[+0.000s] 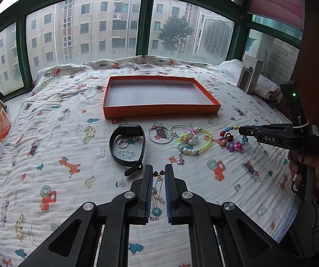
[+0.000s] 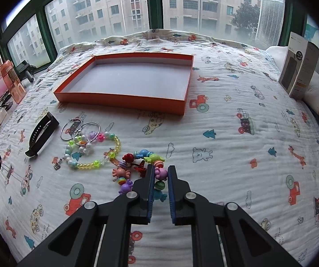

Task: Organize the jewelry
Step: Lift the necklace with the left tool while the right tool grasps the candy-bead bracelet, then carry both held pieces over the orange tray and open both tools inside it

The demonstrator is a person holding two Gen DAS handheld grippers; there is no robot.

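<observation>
While the orange box sits with nothing in it on the cartoon-print blanket, the jewelry lies in a row on its near side. From left to right: a black watch band with a small ring inside its loop, two thin silver hoops, a pastel bead bracelet with a crown charm, and a chunky bracelet of bright candy-shaped beads. The left gripper has its fingers slightly parted around a fine gold chain with dark red hearts, not clamped. The right gripper likewise straddles the chunky bracelet's beads with a narrow gap.
</observation>
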